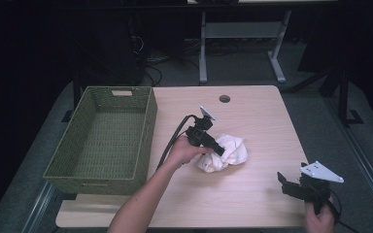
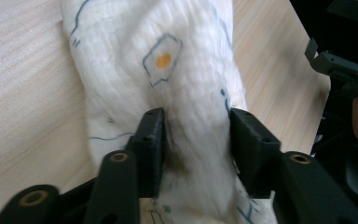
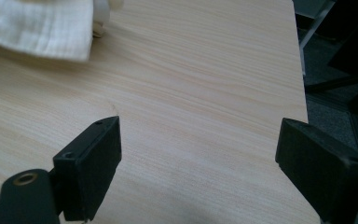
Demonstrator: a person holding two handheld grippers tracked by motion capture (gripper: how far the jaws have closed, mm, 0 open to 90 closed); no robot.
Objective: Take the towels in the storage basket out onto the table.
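Note:
A crumpled white cloth (image 1: 228, 154) with small blue and orange prints lies on the wooden table (image 1: 257, 116), right of centre. My left gripper (image 1: 218, 149) reaches into the cloth's left side. In the left gripper view, a thick fold of the cloth (image 2: 168, 60) bulges between the jaws and touches both, so the left gripper (image 2: 196, 140) is shut on it. My right gripper (image 1: 282, 182) hovers near the table's front right corner. Its jaws are wide apart over bare wood, so the right gripper (image 3: 198, 154) is open, with an edge of the cloth (image 3: 37, 28) far ahead.
A green woven basket (image 1: 144, 141) stands on the table's left side, with nothing visible inside it. A round cable hole (image 1: 224, 98) sits near the far edge. The right table edge (image 3: 303, 93) drops to dark floor. The other gripper (image 2: 335, 65) shows far off.

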